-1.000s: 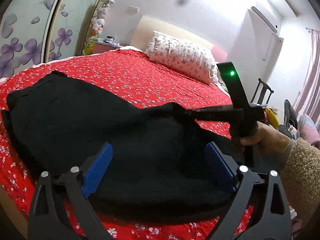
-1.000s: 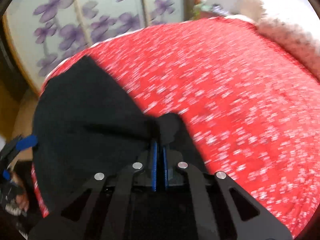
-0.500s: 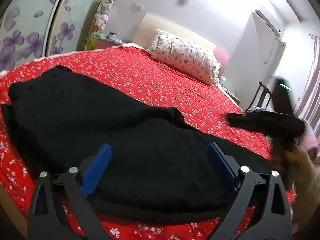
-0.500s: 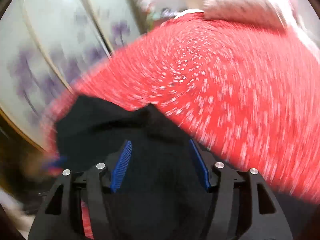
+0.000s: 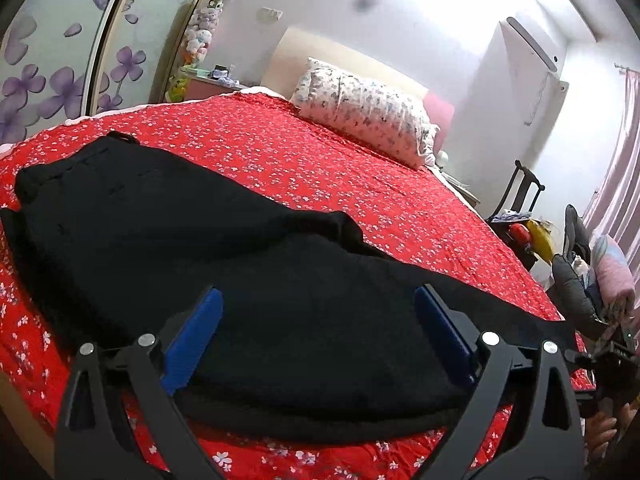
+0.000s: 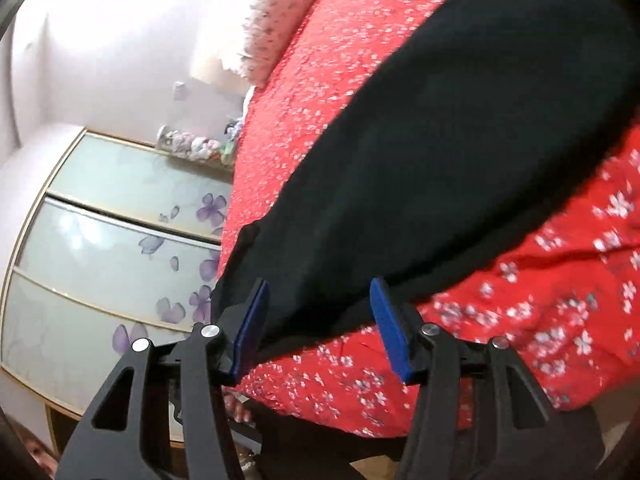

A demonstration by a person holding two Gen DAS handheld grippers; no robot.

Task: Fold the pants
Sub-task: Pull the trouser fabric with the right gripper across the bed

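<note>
- Your black pants (image 5: 224, 280) lie spread flat across the red flowered bedspread (image 5: 320, 160), nearer the foot of the bed than the patterned pillow (image 5: 364, 112); one leg is folded over the other, with a small bump of cloth in the middle on the side toward the pillow.
- A second ago your right tongs (image 6: 316, 320) were pinched tight on that bump of cloth. Now they have let it go and swung far away from the pillow, to the bottom right edge of the left camera's view (image 5: 612, 356).
- The right camera's view has rolled: the bed now runs at a steep slant and the wardrobe doors (image 6: 120, 240) with purple flowers sit on their side.
- The right tongs stand about half apart and are narrowing; pants cloth shows in the gap, but the blue pads (image 6: 252, 328) do not press on it.
- Your left tongs (image 5: 320, 332) have kept their place, spread wide over the near edge of the pants, gripping nothing.
- No brand, label or readable writing shows anywhere.
</note>
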